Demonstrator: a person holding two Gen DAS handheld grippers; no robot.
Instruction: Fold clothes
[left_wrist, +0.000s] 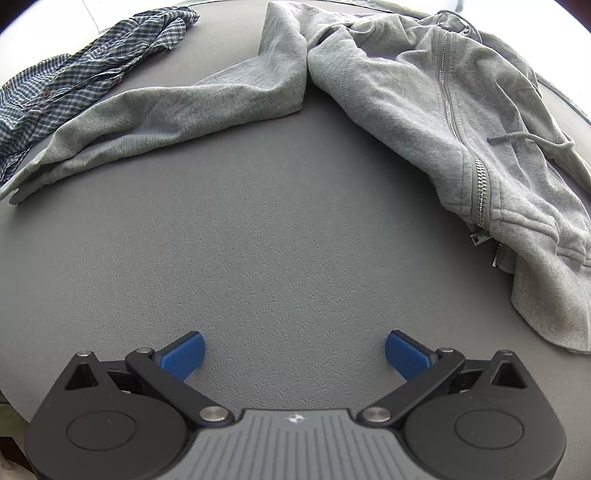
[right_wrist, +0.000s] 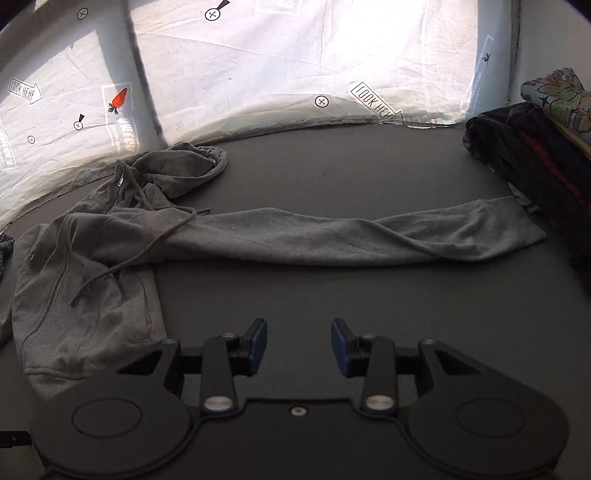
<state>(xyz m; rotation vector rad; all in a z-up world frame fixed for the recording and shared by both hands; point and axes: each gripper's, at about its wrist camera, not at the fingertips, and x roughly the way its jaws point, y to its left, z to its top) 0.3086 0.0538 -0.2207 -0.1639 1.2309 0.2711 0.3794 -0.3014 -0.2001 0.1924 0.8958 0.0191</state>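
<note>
We see a soft grey zip-up hoodie (left_wrist: 424, 110) lying spread out on the dark grey bench (left_wrist: 258, 229). One long sleeve (right_wrist: 351, 236) is stretched out flat to the side in the right view, and we think it lies like that so it is easy to fold over the body. The other sleeve (left_wrist: 166, 114) in the left view reaches out the other way, so the hoodie looks opened up, not folded. Its hood (right_wrist: 192, 166) sits bunched at the far edge, and the cord (right_wrist: 147, 251) trails across the front. Our left claw (left_wrist: 294, 356) is wide open and holds nothing; it hangs over bare bench near the hoodie. Our right claw (right_wrist: 299, 345) is open too and empty. A blue checked shirt (left_wrist: 81, 81) lies crumpled beside the hoodie, and a pile of dark clothes (right_wrist: 535, 166) sits off to one side, likely kept there so they stay out of the way.
</note>
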